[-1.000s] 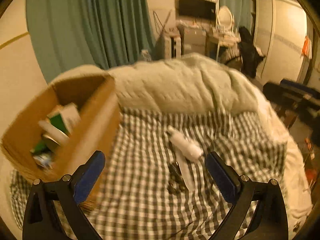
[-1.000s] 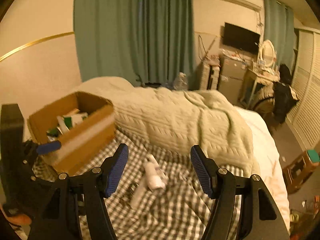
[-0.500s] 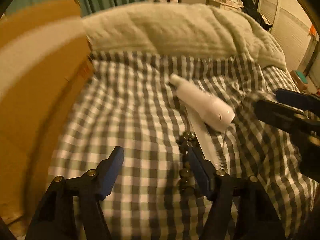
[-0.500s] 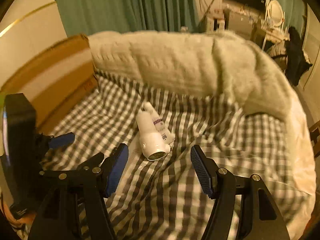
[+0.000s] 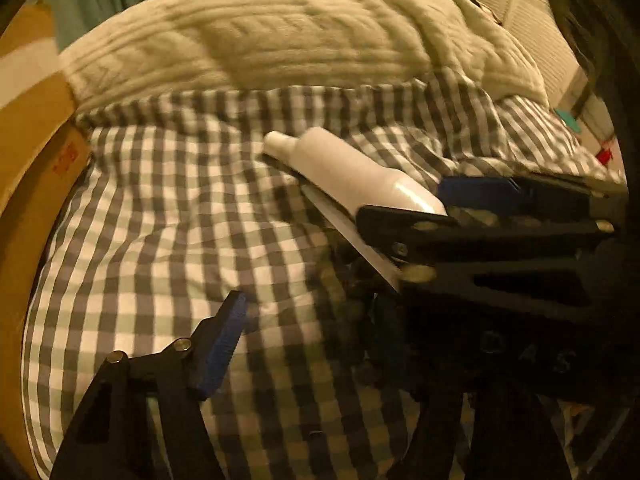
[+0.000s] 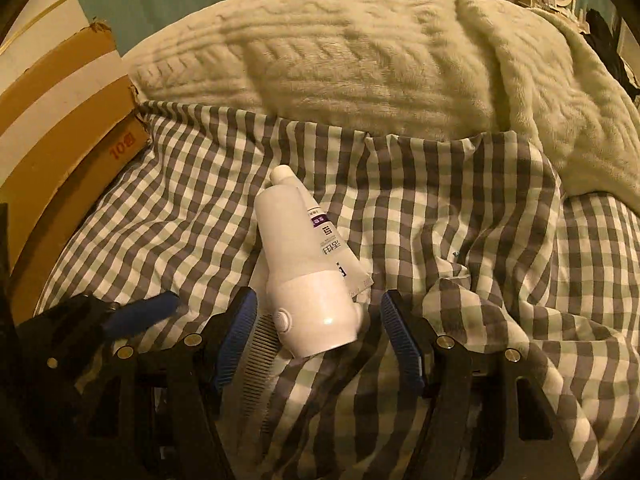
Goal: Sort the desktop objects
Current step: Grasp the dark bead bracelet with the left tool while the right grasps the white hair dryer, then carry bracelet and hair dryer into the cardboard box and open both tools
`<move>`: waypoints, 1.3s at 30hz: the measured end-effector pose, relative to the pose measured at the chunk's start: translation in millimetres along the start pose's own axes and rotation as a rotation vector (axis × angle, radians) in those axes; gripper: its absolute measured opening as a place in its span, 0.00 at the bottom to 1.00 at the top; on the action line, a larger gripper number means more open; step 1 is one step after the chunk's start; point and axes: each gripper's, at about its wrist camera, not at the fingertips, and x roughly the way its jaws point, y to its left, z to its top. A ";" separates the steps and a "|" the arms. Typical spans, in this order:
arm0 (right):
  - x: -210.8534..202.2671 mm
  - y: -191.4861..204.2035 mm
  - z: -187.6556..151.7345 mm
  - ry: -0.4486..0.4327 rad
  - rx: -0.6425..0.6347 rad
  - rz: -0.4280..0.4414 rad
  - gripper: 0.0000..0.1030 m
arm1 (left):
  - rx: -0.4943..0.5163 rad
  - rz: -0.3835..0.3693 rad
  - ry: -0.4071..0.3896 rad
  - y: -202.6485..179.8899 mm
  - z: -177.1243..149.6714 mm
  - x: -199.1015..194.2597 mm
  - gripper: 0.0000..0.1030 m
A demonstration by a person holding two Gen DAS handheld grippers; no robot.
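Gingham bedsheet [image 6: 460, 216], glossy white bottle [image 6: 308, 280]

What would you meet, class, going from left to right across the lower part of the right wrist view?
The left gripper at the edge → the comb → the white bottle → the right gripper's right finger → rumpled checked sheet.

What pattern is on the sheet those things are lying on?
The sheet is a grey-and-white check, seen most clearly from the right wrist camera.
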 end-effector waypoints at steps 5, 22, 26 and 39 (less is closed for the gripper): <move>3.8 -3.3 -1.4 0.012 0.013 0.006 0.62 | 0.007 -0.053 0.000 -3.3 -2.7 -0.1 0.53; -33.6 -16.0 -30.7 -0.076 0.053 0.010 0.44 | -0.092 0.019 0.003 35.8 -25.8 -32.2 0.12; -41.9 -20.3 -34.5 -0.088 0.065 0.035 0.44 | -0.035 0.006 0.027 24.8 -27.5 -21.5 0.32; -20.1 -9.5 -31.7 -0.015 0.021 -0.024 0.45 | -0.005 -0.030 0.023 16.0 -37.3 -23.2 0.11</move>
